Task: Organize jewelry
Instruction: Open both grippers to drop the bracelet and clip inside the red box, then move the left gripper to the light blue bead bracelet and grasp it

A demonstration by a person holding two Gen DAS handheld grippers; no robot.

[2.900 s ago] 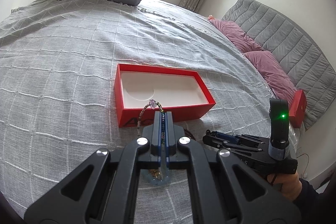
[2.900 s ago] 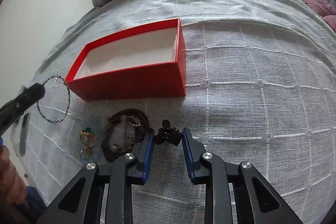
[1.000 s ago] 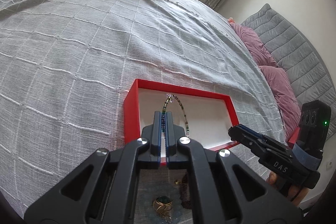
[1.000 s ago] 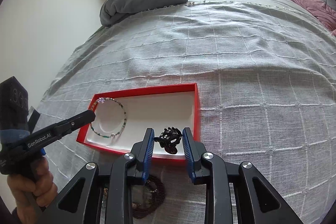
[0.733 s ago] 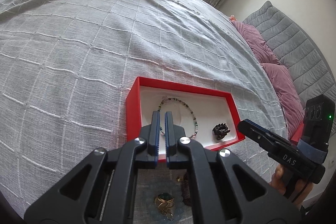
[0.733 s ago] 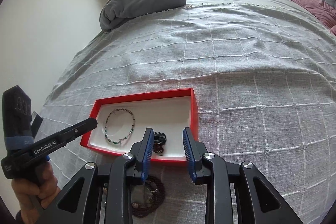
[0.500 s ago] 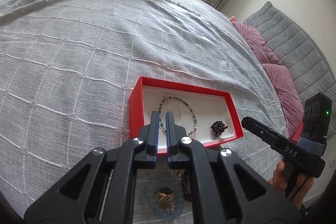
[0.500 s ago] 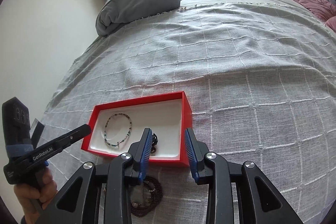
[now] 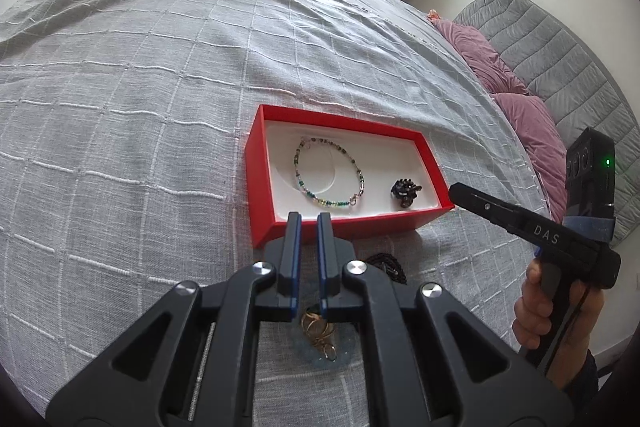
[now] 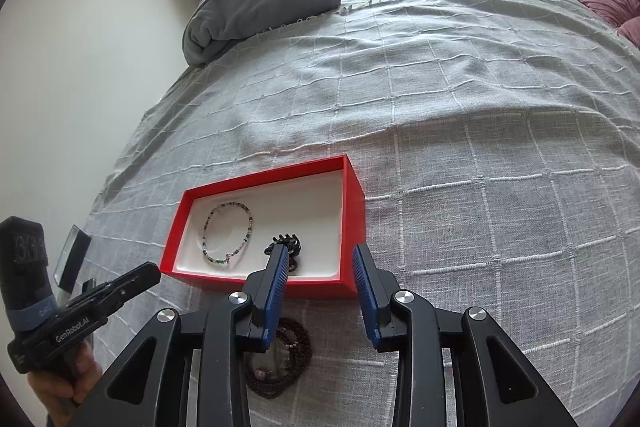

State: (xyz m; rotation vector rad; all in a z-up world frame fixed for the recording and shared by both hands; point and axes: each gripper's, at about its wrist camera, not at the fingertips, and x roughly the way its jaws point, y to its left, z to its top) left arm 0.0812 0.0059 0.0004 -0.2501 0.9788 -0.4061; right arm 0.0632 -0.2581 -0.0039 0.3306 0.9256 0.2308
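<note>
Jewelry partly sorted: red box (image 9: 348, 223) sits on the grey bedspread (image 9: 140, 107), its long axis running left-right across both views, and holds the beaded bracelet (image 9: 329, 171) toward its left end and a small dark clip (image 9: 405, 191) further right. Left gripper (image 9: 309, 227) hangs over the box's near wall, jaws slightly apart with a narrow gap, nothing between them. Right gripper (image 10: 320, 259) hovers just short of the near wall too, jaws wide apart and empty. Two pieces remain outside, on the bedspread on the near side of the box, below the grippers: a gold ring with a green stone (image 9: 320, 333) lying directly under the left gripper's fingers, and a dark bead necklace (image 10: 286, 363) coiled beneath the right gripper's left finger, just right of the ring in the left view. Judgement: each hand is nearest its own item; both lie back toward the person, so the next reach goes down and rearward, away from the box.
</note>
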